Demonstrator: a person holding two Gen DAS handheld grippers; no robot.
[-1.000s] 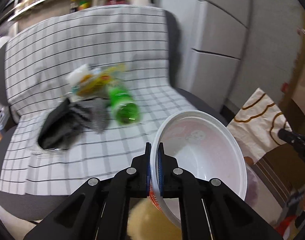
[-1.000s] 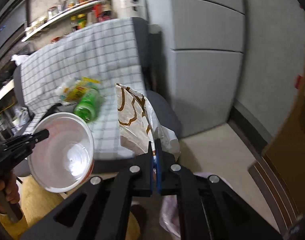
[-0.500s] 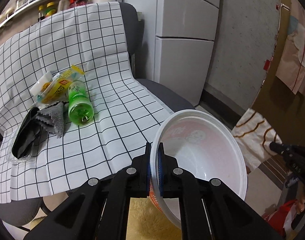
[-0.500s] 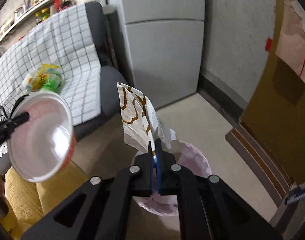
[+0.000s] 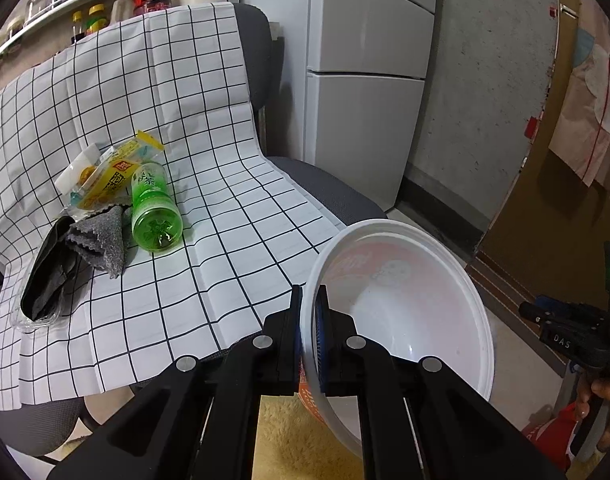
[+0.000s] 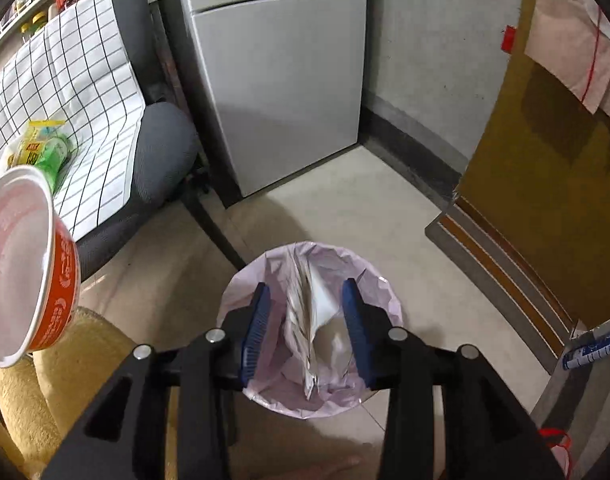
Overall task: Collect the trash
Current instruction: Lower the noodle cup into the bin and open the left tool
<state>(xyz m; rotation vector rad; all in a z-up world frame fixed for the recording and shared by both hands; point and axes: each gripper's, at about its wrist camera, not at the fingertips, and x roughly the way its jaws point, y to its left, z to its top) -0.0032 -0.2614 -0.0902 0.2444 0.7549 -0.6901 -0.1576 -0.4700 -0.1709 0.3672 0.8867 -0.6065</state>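
My left gripper [image 5: 309,292] is shut on the rim of a white instant-noodle bowl [image 5: 405,312] with an orange outside, held tilted in the air; the bowl [image 6: 21,256] also shows at the left of the right wrist view. My right gripper [image 6: 306,286] hangs over a bin with a pink liner [image 6: 381,300], and its jaws are opening. The white wrapper with brown loops [image 6: 309,320] stands on edge in the bin below the gap, and neither pad touches it. A green bottle [image 5: 155,212] and a yellow snack wrapper [image 5: 109,172] lie on the chair.
A grey chair draped in a checked cloth [image 5: 225,120] also carries a grey rag [image 5: 101,236] and a clear tray with something black [image 5: 45,276]. A white fridge [image 6: 281,80] stands behind the bin, a brown door [image 6: 545,200] to the right. A yellow fuzzy cushion [image 6: 45,380] lies below the bowl.
My right gripper came down over the bin, opened and let go of the wrapper, which dropped into the liner. The left gripper swung right with the bowl, then held still.
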